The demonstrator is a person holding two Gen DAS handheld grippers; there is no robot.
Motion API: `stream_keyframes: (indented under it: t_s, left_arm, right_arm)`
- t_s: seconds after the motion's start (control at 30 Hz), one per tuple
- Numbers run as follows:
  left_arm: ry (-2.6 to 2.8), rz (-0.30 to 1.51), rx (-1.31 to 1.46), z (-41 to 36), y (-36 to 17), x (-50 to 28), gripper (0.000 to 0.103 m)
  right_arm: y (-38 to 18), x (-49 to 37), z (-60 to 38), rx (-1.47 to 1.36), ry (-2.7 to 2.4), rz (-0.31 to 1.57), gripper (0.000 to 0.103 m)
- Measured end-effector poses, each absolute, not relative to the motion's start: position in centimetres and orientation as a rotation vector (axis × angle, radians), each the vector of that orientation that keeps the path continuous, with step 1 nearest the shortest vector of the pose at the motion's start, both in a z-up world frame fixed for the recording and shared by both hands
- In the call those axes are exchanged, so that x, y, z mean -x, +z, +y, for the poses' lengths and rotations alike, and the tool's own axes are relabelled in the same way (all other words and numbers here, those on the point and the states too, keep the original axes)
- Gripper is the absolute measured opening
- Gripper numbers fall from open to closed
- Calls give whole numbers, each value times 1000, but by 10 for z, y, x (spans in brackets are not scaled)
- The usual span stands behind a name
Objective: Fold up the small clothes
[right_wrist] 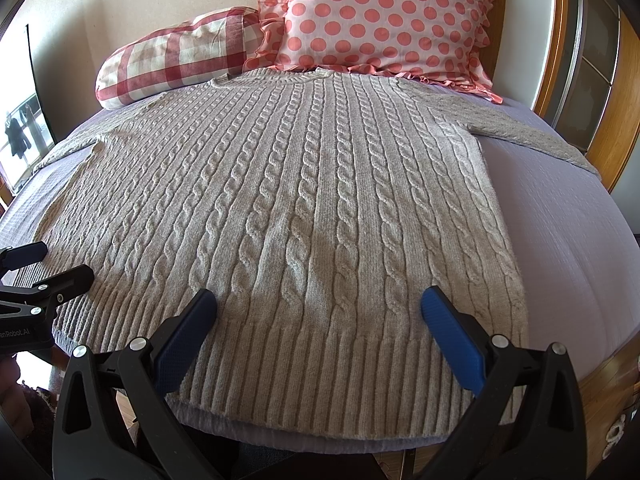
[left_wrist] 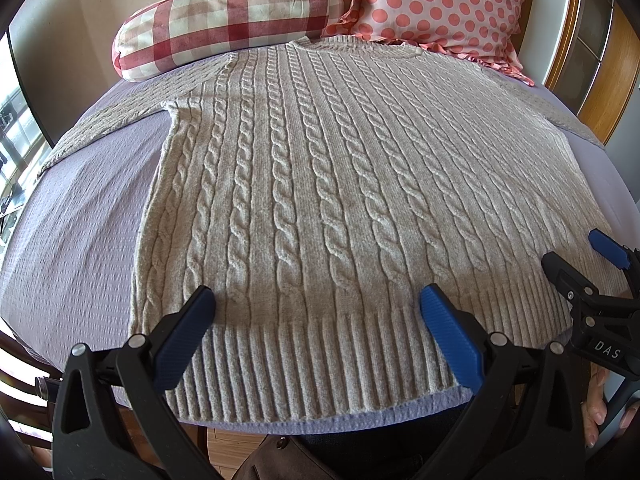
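Note:
A beige cable-knit sweater (left_wrist: pixel 320 184) lies flat and spread out on a lilac bedcover (left_wrist: pixel 80 216), hem toward me, neck toward the pillows. It also shows in the right wrist view (right_wrist: pixel 304 208). One sleeve stretches to the far left (left_wrist: pixel 116 120), the other to the far right (right_wrist: pixel 532 128). My left gripper (left_wrist: pixel 316 300) is open and empty, hovering over the left part of the ribbed hem. My right gripper (right_wrist: pixel 318 300) is open and empty over the right part of the hem. Each gripper shows at the edge of the other's view, the right one (left_wrist: pixel 576 256) and the left one (right_wrist: pixel 52 264).
A red checked bolster (left_wrist: pixel 224 20) and a pink polka-dot pillow (left_wrist: pixel 440 0) lie beyond the neckline. The bedcover (right_wrist: pixel 560 240) lies bare to the sweater's sides. A wooden frame (right_wrist: pixel 612 100) stands at the right, a window (left_wrist: pixel 16 128) at the left. The bed's near edge (left_wrist: pixel 320 424) is right below the hem.

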State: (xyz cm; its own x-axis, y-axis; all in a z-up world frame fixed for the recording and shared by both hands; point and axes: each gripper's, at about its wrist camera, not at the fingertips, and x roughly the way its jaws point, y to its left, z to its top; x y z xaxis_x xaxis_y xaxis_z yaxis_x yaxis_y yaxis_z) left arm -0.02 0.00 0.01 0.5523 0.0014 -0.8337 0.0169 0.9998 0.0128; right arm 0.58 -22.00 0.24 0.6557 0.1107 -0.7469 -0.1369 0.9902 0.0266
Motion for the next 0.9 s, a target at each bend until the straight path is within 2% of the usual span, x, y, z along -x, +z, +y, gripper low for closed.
stream_keyframes:
  t_s: [0.17, 0.33, 0.5, 0.57, 0.6, 0.63, 0.67, 0.73, 0.9]
  left_arm:
    - [-15, 931, -31, 0, -1, 5, 101]
    - [-56, 898, -32, 0, 3, -2, 101]
    - [-132, 821, 68, 19, 14, -16, 101]
    - [-137, 774, 104, 29, 22, -22, 101]
    - [-135, 752, 119, 34, 27, -25, 101]
    - [-128, 734, 133, 40, 32, -29, 101]
    - [-118, 720, 144, 46, 36, -33, 101]
    - [-83, 690, 167, 59, 45, -41, 101]
    - [57, 622, 188, 84, 58, -52, 101]
  right_arm:
    - [15, -22, -250, -60, 211, 815, 102]
    - [59, -72, -380, -395, 92, 709, 102]
    - [68, -134, -523, -652, -224, 641, 100]
    - [61, -155, -576, -756, -336, 630, 82]
    - [54, -164, -597, -796, -371, 633, 78]
    - [47, -173, -617, -839, -412, 638, 64]
    - [39, -181, -634, -874, -445, 641, 56]
    - [23, -192, -660, -938, -504, 645, 44]
    - [-3, -212, -687, -1007, -579, 658, 39]
